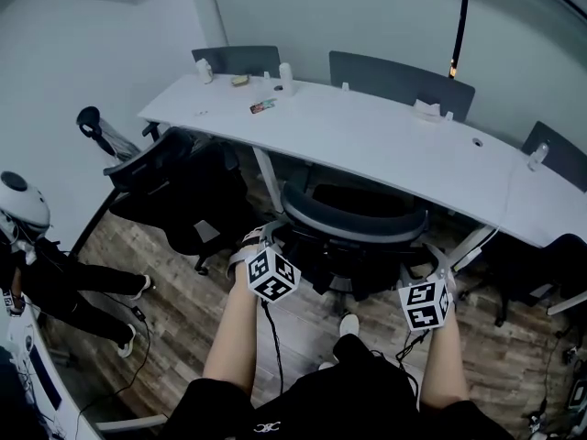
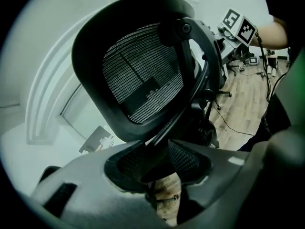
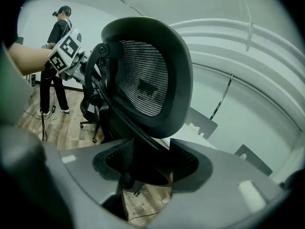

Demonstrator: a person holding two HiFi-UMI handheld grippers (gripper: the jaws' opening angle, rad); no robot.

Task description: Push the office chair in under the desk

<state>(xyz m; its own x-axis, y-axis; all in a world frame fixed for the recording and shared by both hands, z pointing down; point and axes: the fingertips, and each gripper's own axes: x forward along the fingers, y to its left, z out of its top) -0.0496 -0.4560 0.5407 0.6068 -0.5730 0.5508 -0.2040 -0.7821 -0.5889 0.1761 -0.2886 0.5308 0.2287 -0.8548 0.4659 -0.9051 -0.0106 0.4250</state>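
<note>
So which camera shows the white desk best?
The head view: most of the white desk top shows from above. Both gripper views are filled by the chair back, with only pale slivers of desk behind it.

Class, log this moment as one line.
left gripper shut on office chair | right gripper shut on office chair | office chair partly under desk

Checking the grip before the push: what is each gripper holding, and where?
Both hold the office chair: the left gripper and right gripper each clamp the black frame low behind its backrest, one per side.
</note>
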